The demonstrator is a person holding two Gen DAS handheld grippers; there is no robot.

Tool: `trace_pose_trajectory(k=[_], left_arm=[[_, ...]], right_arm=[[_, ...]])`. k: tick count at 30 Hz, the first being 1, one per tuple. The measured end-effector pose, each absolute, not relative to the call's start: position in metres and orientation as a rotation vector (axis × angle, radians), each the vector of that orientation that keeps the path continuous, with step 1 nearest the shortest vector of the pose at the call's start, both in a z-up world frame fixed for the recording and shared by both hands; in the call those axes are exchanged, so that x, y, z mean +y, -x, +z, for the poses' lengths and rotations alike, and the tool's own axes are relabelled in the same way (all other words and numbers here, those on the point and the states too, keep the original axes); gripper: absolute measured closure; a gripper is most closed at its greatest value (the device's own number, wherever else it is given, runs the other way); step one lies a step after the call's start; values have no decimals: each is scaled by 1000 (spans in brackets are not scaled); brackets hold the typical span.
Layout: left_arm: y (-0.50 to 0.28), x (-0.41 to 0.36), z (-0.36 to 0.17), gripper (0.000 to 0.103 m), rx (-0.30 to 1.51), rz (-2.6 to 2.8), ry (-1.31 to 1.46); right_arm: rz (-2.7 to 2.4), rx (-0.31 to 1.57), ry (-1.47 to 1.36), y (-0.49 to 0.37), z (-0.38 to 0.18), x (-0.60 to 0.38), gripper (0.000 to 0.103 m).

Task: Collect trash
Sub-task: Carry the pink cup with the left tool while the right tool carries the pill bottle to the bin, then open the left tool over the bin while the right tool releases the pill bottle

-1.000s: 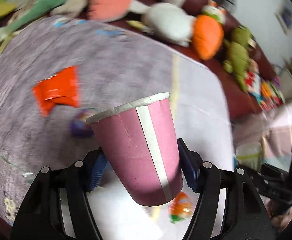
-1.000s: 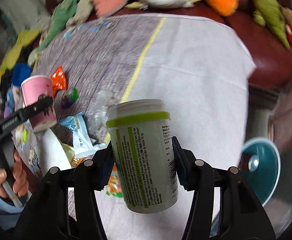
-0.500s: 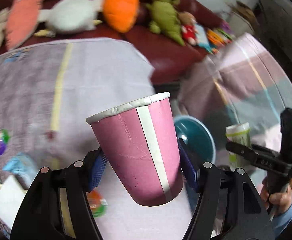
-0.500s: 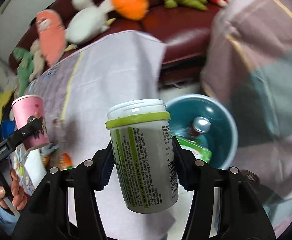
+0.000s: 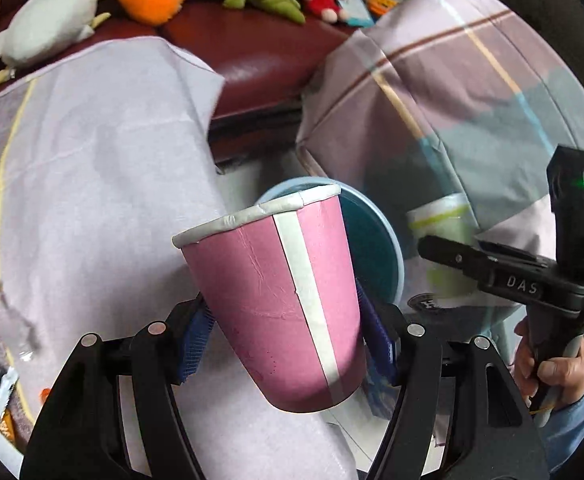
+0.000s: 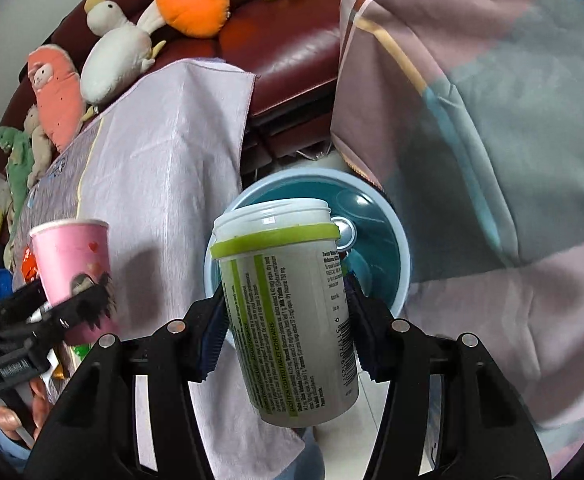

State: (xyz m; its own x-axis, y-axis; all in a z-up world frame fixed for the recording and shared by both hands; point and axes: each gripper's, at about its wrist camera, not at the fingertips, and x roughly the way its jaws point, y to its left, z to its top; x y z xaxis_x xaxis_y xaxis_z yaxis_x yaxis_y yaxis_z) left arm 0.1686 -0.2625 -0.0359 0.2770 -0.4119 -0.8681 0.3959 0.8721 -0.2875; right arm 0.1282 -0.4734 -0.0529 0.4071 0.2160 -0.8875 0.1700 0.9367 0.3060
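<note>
Left wrist view: left gripper [image 5: 288, 336] holds a pink paper cup [image 5: 276, 300] upright-tilted, rim up, with a white seam stripe facing the camera. Blue pads [image 5: 196, 340] press on both sides of the cup's lower body. Landmark: teal bin [image 5: 376, 248] on the pale floor, with a light blue rim. The cup sits in front of the bin in this view and hides most of its left half. Right of the bin, the right gripper [image 5: 444, 248] appears side-on with a white bottle at its tip; a hand [image 5: 552, 364] in a blue sleeve grips its handle.

Right wrist view: right gripper [image 6: 288, 320] has a white bottle with a green band [image 6: 292, 312] between its pads. Jaws have just been opening; the left pad looks just clear of the bottle wall, and contact on the right pad cannot be told. Bottle is tilted and overlaps the bin's [image 6: 396, 240] opening, where a metal can top [image 6: 346, 232] shows inside. Left of the bin: lilac tablecloth [image 6: 164, 152] hanging over the table edge. Behind the bin: dark red sofa [image 6: 292, 40] with plush toys [image 6: 116, 56]. Right of the bin: plaid blanket [image 6: 492, 120].
</note>
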Motion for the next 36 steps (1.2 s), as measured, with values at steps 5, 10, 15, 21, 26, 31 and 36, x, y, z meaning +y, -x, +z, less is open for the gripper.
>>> trace_pose_trajectory(k=[5,10,15,21,26,31,36], left_arm=[[-173,-273,-47,35,1197,-541,7],[-178,-276,-54,35,1214,-530,6],[-178,-278,-59,35,1224,-533,-3],[-175,-287,-66,35,1234,-552,-20],[-177,-302,-74,33,1240,-576,-44],[-184,-317,-79,25,1219,-581,-56],[-189,-316,-80,16,1201,-564,-36]], right_arm=[[37,1149,-376,-136,-53,-476,43],[31,1165,-386,-132,-59,-481,43],[12,1176,-392,-124,-62,-486,41],[-16,1174,-383,-116,-60,-489,36],[-45,1176,-382,-114,-60,-494,35],[-75,1190,-382,-114,-63,-500,35],[-90,1207,-379,-115,-67,-501,35]])
